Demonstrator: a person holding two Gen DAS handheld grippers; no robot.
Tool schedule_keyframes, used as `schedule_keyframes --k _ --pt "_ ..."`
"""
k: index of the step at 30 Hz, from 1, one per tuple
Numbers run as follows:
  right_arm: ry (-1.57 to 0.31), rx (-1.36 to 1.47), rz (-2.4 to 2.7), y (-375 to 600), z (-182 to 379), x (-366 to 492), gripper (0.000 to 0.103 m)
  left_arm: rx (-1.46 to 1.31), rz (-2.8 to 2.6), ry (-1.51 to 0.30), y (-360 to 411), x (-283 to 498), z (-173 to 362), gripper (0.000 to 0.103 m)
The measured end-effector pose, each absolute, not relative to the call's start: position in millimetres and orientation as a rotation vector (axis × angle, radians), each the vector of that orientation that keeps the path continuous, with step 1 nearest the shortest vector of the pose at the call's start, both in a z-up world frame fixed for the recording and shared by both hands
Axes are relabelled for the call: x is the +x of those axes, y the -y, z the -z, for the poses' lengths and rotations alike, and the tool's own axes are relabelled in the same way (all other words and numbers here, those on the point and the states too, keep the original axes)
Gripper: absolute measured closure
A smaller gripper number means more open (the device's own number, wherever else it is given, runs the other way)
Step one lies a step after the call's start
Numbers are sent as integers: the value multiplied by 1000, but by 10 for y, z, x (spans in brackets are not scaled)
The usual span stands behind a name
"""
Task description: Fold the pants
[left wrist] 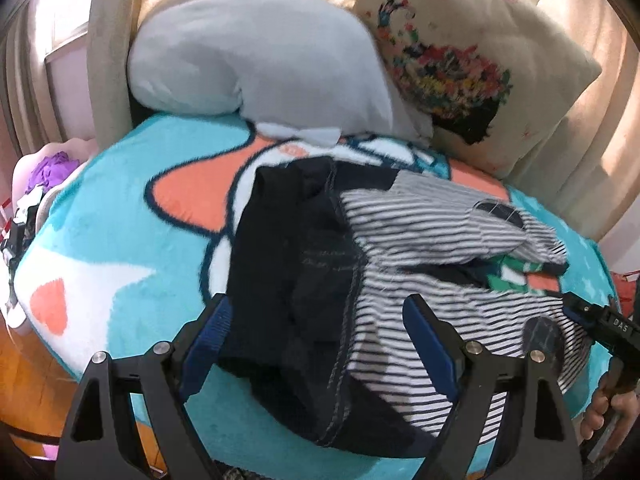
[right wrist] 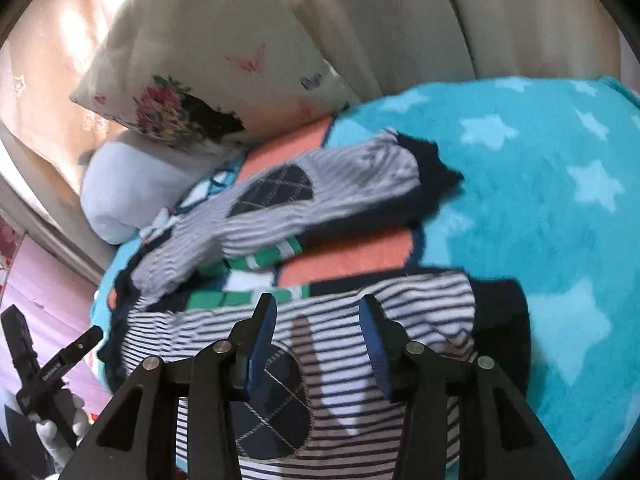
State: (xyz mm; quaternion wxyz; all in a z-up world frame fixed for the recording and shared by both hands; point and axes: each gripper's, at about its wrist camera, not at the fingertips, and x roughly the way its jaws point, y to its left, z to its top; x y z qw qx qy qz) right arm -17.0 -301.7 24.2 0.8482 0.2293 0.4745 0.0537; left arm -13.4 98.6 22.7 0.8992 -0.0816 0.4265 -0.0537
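Observation:
Small striped pants (left wrist: 404, 248) with a dark navy waistband part (left wrist: 296, 264) and navy knee patches lie spread on a turquoise blanket (left wrist: 132, 216). In the right wrist view the two legs (right wrist: 320, 204) stretch apart, one near leg (right wrist: 360, 320) under the gripper. My left gripper (left wrist: 316, 312) is open, its fingers straddling the navy waist section just above it. My right gripper (right wrist: 316, 320) is open over the near striped leg beside its knee patch (right wrist: 276, 408). It also shows at the right edge of the left wrist view (left wrist: 592, 316).
A grey plush pillow (left wrist: 260, 60) and a cream floral cushion (left wrist: 460, 52) lean against the padded headboard behind the pants. The blanket's front edge drops to a wooden floor (left wrist: 32, 368). A pink basket with purple cloth (left wrist: 52, 172) stands left.

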Motion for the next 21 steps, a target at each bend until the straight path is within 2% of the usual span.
schedule_keyframes --k 5,9,11,16,18,21 --pt "-974 428 -82 3034 -206 -221 56 -199 69 -950 -1114 -92 8 17" --pt "-925 441 -89 2969 -184 -218 50 -209 65 -926 -1168 -126 -33 17" --pt "-900 437 -93 2932 -176 -247 44 -207 60 -896 -1199 -152 -108 17" --pt "-857 354 -117 2715 -188 -287 16 -169 36 -805 -1201 -227 -332 17" --pt "-862 309 -130 2610 -189 -297 9 -151 28 -783 -1171 -253 -400 17" --pt "-866 216 -107 2453 -177 -317 6 -116 19 -762 -1108 -255 -464 17"
